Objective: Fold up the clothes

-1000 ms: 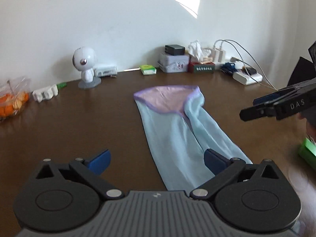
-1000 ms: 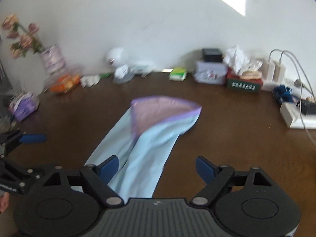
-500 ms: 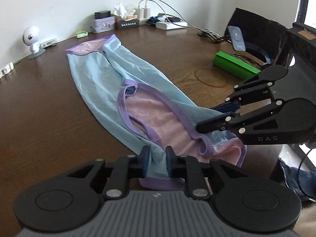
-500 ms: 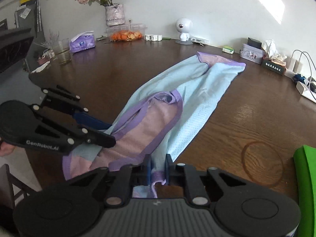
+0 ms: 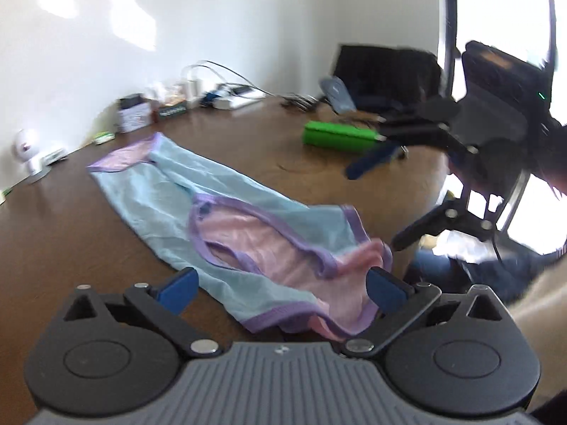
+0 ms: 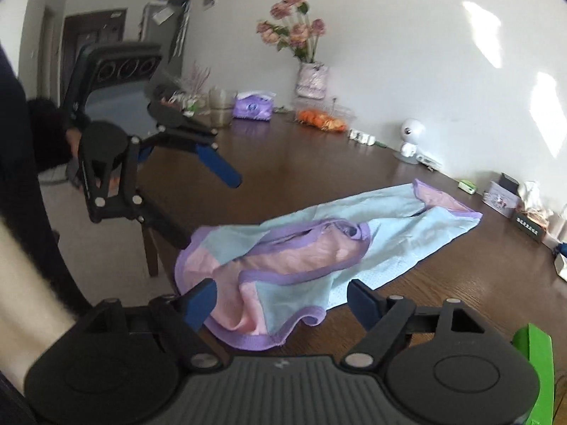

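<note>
Both hand-held grippers, left and right, have just opened, releasing the pale-blue, purple-trimmed mesh garment; it lies half-folded on the brown surface, toward twelve o'clock. Next: regrasp the folded end.

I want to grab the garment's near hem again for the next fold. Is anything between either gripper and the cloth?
Nothing visible. The left gripper and the right gripper both stand open right over the garment's near end, with only bare table beside it. The green box lies off to the side.
</note>
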`<action>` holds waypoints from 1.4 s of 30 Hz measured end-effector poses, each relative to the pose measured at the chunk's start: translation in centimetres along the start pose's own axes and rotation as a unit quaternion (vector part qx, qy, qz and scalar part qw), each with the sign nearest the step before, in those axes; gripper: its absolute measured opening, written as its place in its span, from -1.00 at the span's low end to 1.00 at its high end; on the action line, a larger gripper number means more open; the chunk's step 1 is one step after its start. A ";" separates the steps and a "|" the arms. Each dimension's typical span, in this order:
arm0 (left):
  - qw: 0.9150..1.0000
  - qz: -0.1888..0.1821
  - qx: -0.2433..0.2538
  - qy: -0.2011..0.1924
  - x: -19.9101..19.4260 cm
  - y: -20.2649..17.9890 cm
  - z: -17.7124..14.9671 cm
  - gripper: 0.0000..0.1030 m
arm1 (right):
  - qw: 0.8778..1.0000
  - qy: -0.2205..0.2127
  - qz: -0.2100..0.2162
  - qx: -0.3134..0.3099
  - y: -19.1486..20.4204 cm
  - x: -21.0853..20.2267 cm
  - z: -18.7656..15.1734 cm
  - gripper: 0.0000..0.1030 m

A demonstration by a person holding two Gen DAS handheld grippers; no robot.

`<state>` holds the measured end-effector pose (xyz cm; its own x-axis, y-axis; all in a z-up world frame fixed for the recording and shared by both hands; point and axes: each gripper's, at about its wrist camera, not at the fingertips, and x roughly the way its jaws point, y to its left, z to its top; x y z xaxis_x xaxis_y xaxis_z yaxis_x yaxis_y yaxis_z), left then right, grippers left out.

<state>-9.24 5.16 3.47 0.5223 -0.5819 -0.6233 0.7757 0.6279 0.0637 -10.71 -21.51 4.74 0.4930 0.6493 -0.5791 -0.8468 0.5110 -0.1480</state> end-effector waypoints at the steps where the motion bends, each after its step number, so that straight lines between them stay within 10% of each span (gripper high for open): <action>1: 1.000 -0.012 0.009 0.008 0.6 0.0 -0.1 0.85 | 1.000 0.009 0.006 -0.015 0.1 0.7 0.0 0.55; 6: 0.997 -0.057 0.022 0.045 2.4 1.6 -0.7 0.12 | 0.997 0.042 0.070 -0.005 -1.1 2.9 -0.6 0.26; 8: 0.996 -0.073 0.016 0.039 2.2 2.4 -0.8 -0.26 | 0.995 0.044 0.089 0.009 -1.9 3.1 -0.6 -0.53; 9: 0.996 -0.082 0.015 0.041 2.2 3.0 -0.5 -0.81 | 0.995 0.045 0.090 0.007 -2.1 3.2 -0.5 -0.75; 10: 0.995 -0.094 0.010 0.043 2.2 3.6 -0.1 -0.84 | 0.995 0.048 0.090 0.000 -2.2 3.4 -0.3 -0.85; 16: 0.994 -0.108 0.013 0.010 3.3 10.0 5.6 -0.84 | 0.995 0.015 0.100 -0.003 -7.5 4.1 4.6 -0.87; 23: 0.998 -0.062 -0.030 -0.011 9.8 18.6 9.5 -0.69 | 0.999 0.018 -0.033 -0.014 -15.6 11.5 8.4 -0.70; 25: 0.997 -0.030 -0.078 -0.002 11.3 20.5 9.2 0.14 | 0.997 0.045 -0.055 0.019 -17.4 13.7 8.0 -0.51; 29: 0.985 0.029 -0.171 0.001 9.7 22.7 8.2 0.51 | 0.992 0.040 -0.088 0.080 -18.8 12.1 7.9 -0.08; 33: 0.967 -0.011 -0.250 -0.040 4.9 20.4 5.5 0.96 | 0.989 -0.015 -0.042 0.140 -17.3 5.6 6.7 0.08; 38: 0.969 -0.019 -0.247 -0.005 5.8 16.2 4.1 0.80 | 0.971 0.013 0.016 0.239 -14.8 7.0 2.4 -0.03; 42: 0.963 0.016 -0.266 0.041 8.2 16.4 3.7 0.08 | 0.962 0.010 0.007 0.273 -14.8 8.8 1.2 -0.62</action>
<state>9.05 8.74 2.29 0.4962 -0.5293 -0.6882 0.4578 0.8330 -0.3106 6.42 -22.73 2.77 0.4738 0.6497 -0.5945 -0.6188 0.7260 0.3002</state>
